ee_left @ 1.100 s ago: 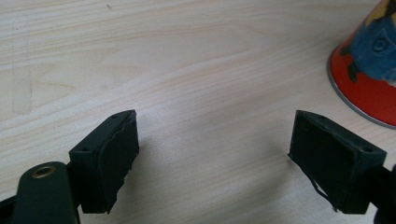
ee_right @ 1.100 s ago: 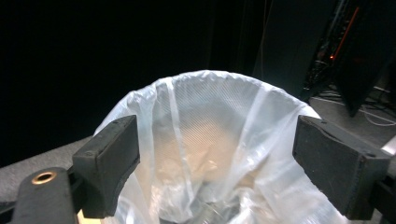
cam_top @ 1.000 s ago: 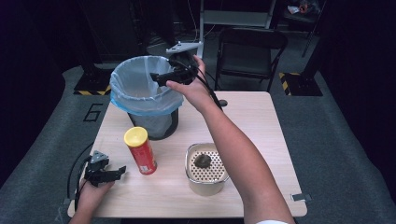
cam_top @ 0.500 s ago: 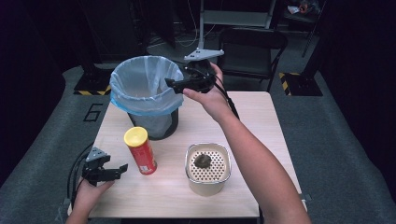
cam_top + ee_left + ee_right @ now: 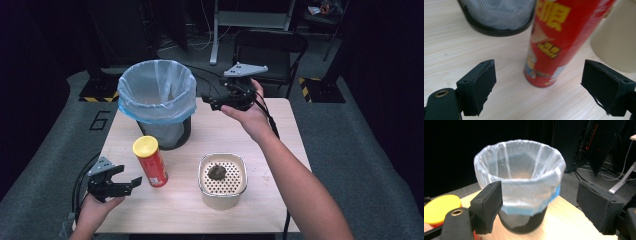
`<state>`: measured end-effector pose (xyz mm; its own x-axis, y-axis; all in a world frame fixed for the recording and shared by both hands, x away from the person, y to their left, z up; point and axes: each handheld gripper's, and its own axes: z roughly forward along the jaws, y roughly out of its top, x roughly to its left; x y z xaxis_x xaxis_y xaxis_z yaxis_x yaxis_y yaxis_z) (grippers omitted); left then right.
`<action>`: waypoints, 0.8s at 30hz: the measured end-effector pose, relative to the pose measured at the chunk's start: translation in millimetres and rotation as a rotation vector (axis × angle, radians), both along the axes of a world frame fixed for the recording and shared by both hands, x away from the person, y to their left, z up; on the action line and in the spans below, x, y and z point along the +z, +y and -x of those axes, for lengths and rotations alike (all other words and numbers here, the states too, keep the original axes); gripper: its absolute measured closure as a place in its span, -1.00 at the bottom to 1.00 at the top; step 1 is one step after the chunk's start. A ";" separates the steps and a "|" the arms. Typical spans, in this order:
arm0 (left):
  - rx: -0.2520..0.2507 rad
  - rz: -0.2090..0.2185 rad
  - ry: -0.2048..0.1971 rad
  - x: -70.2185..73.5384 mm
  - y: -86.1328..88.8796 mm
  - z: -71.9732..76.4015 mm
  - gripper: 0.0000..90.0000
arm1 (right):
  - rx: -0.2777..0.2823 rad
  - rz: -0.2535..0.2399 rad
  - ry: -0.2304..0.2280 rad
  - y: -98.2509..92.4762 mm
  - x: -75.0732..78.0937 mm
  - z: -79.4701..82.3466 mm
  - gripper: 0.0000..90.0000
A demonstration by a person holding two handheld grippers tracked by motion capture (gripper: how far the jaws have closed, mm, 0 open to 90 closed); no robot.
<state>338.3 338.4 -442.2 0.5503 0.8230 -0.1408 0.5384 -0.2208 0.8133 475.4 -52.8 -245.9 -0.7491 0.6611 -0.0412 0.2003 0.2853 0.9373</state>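
Left tool [image 5: 119, 184] low over table [image 5: 280, 125] near front-left corner, jaws spread wide, nothing between, aimed at red chip can [image 5: 150, 161]. Can upright just ahead, yellow lid, red label with yellow print; open tabletop either side of it. Lined waste bin [image 5: 156, 102] close behind can, cream perforated container [image 5: 222, 180] to its right. Right tool [image 5: 216, 103] beside bin rim, jaws apart and empty after easing slightly inward; bare tabletop beneath.
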 end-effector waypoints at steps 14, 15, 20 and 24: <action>-0.055 0.011 0.009 -15.7 -33.3 -21.8 -0.67 | -0.042 0.021 0.038 -47.3 -29.6 9.6 -0.55; -0.061 0.001 0.008 -16.8 -34.2 -23.9 -0.67 | -0.045 0.020 0.037 -50.4 -31.2 10.5 -0.55; -0.047 0.013 -0.002 -22.2 -40.5 -29.4 -0.67 | -0.057 0.024 0.047 -63.4 -37.2 15.6 -0.55; -0.035 0.002 -0.005 -25.6 -42.9 -31.8 -0.67 | -0.061 0.029 0.044 -72.1 -44.0 19.9 -0.55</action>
<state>370.1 295.6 -467.8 0.5793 0.8030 -0.1399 0.5263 -0.2374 0.8165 455.5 -124.9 -289.9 -0.7087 0.7049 -0.0293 0.2587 0.2983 0.9187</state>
